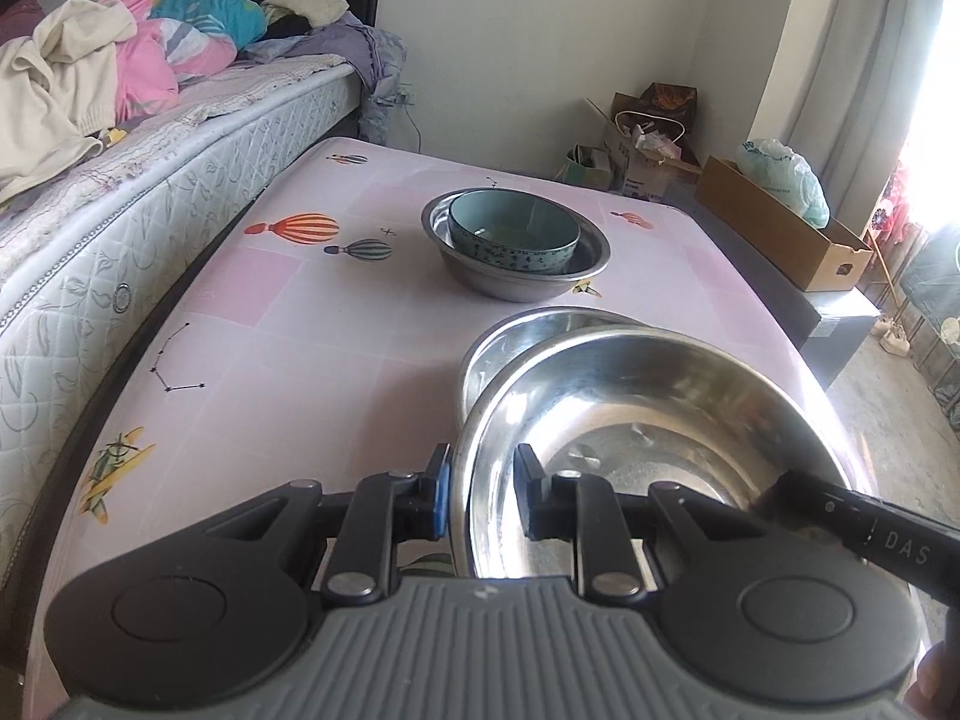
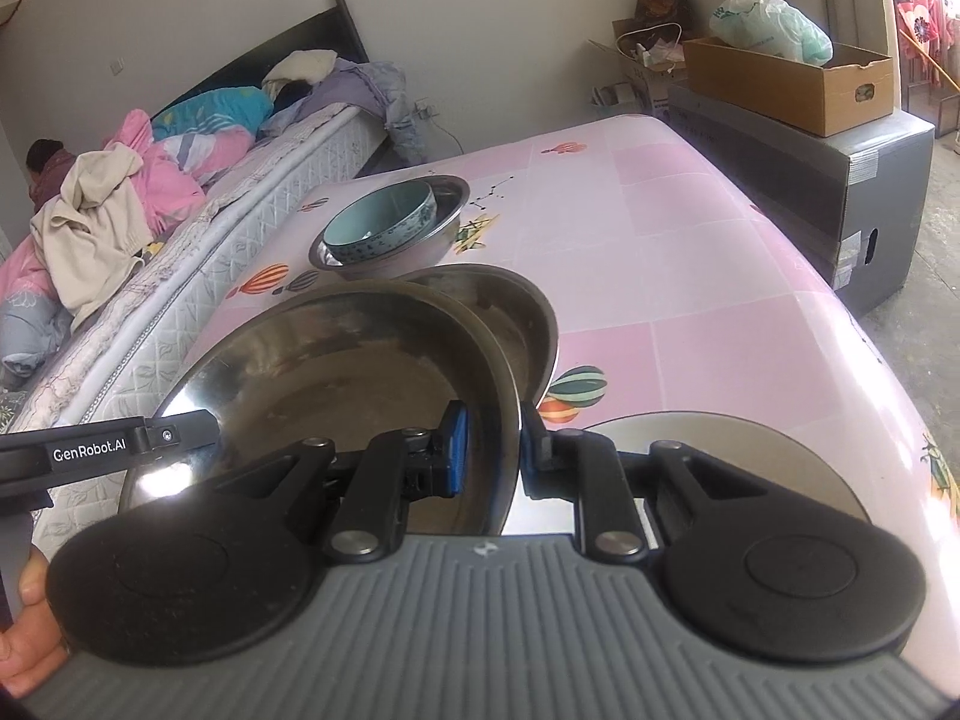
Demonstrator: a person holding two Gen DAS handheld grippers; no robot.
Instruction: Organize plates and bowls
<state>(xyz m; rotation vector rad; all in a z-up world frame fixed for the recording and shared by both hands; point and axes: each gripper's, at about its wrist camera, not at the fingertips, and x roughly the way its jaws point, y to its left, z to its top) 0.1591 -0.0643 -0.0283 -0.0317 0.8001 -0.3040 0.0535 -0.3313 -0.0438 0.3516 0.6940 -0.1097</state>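
Note:
A wide steel bowl (image 1: 648, 420) (image 2: 336, 372) hangs tilted just above the pink table, held from both sides. My left gripper (image 1: 486, 495) is shut on its left rim. My right gripper (image 2: 495, 447) is shut on the opposite rim. A second steel bowl (image 1: 522, 342) (image 2: 516, 312) sits on the table right behind and partly under the held one; I cannot tell whether they touch. Farther back, a teal ceramic bowl (image 1: 516, 234) (image 2: 384, 219) rests inside a third steel bowl (image 1: 576, 282) (image 2: 438, 240).
The table (image 1: 300, 330) wears a pink cloth with balloon prints. A flat steel plate (image 2: 750, 450) lies under my right gripper. A bed (image 1: 120, 210) with heaped clothes runs along the left edge. A cardboard box (image 1: 780, 228) on a grey case stands beyond the right edge.

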